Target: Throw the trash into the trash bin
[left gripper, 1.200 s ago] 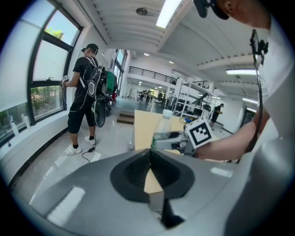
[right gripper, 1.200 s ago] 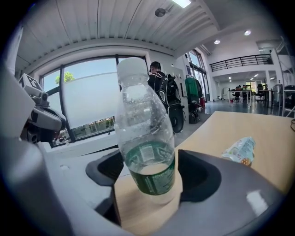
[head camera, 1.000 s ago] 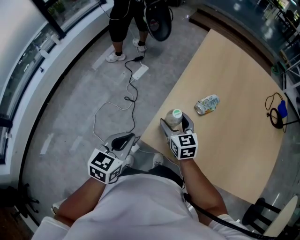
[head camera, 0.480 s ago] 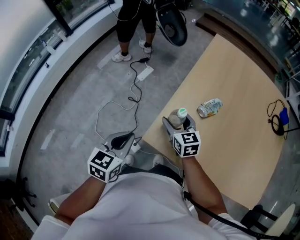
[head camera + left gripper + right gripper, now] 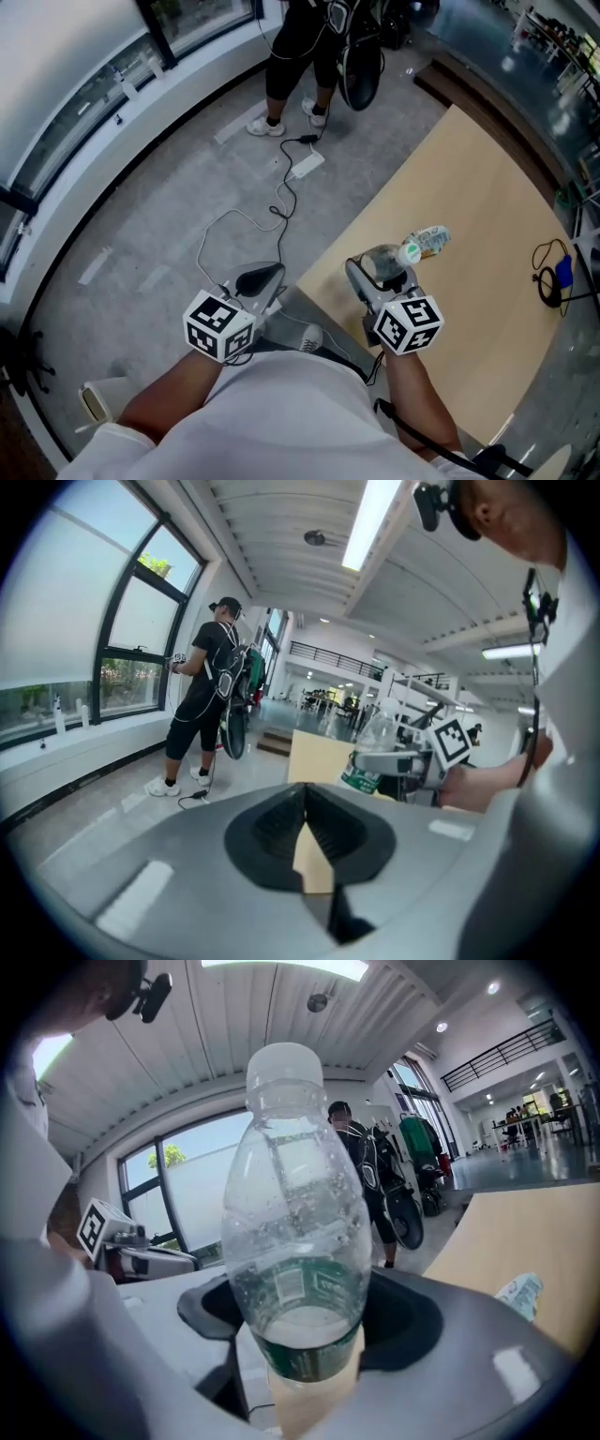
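over the near corner of the table [image 5: 487, 187] my right gripper [image 5: 380, 279] grips a clear plastic bottle [image 5: 386, 262] low on its body. its jaws have just been closing a little, with the bottle between them and the pads pressed on both sides. the bottle is tipped, its pale cap [image 5: 410, 251] toward the table's middle. in the right gripper view the plastic bottle [image 5: 298, 1204] fills the centre. a dark green label [image 5: 305, 1349] wraps its lower part, with a small white printed patch above it, too small to read.

just past the cap, on the table top, lies a crumpled piece of trash [image 5: 431, 240] with pale blue-green print i can't make out. only a corner of it shows in the right gripper view [image 5: 518, 1294].

off the table's near left edge, over the floor [image 5: 159, 216], my left gripper [image 5: 260, 279] has its jaws together and nothing between them [image 5: 305, 841].

a black cable [image 5: 551, 272] with something blue on it sits at the table's far right edge, partly cut off. beyond the table's far left corner stands a person [image 5: 302, 52], cut off above the waist in the head view. a white power strip [image 5: 307, 164] lies near their feet.

the table is pale wood and the floor is grey. a curved run of windows [image 5: 84, 103] lies well left of the table.
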Available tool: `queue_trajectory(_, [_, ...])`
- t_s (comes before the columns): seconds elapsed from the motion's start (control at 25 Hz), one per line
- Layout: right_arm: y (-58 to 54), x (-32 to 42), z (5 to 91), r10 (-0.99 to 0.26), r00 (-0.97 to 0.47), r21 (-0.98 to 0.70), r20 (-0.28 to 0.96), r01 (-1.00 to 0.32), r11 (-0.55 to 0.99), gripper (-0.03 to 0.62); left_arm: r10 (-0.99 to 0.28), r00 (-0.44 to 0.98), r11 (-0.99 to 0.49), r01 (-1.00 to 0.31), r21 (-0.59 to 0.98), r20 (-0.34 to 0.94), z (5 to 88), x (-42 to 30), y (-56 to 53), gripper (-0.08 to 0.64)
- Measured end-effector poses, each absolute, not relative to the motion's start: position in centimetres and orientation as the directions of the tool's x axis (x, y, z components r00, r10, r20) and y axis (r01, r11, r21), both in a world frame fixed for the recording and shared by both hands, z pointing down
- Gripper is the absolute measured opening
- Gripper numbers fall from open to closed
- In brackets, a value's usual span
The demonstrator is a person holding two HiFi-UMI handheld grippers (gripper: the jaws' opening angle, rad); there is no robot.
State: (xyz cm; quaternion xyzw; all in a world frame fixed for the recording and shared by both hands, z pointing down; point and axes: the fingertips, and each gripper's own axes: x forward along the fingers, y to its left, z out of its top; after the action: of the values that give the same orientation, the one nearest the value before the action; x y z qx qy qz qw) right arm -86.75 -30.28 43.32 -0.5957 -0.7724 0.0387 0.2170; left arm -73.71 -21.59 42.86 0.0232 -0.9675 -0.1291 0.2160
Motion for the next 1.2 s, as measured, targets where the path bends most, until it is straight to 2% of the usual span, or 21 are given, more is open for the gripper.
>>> queue_trajectory(0.2, [-30.3, -83.5, 38.5, 0.974, -0.1, -0.343, 0.204, 0.925, 0.166, 0.331, -0.05, -0.936, 0.955, 0.057, 0.29, 0.349, 41.3, -72.7, -21.4, 0.008])
queue_trajectory(0.48, [-26.9, -78.4, 37.7, 0.974, 0.111, -0.327, 0.2, 0.944, -0.04, 0.331, 0.115, -0.944, 0.927, 0.214, 0.308, 0.309, 39.8, -68.2, -19.3, 0.008])
queue_trajectory(0.84, [-23.0, -75.0, 37.3, 0.949, 0.249, -0.334, 0.194, 0.926, -0.175, 0.331, 0.259, -0.912, 0.875, 0.361, 0.324, 0.317, 40.3, -62.0, -17.9, 0.008])
queue_trajectory(1.2, [-19.9, -71.4, 36.1, 0.932, 0.315, -0.33, 0.178, 0.912, -0.246, 0.33, 0.31, -0.911, 0.84, 0.397, 0.369, 0.273, 39.3, -59.6, -13.9, 0.008])
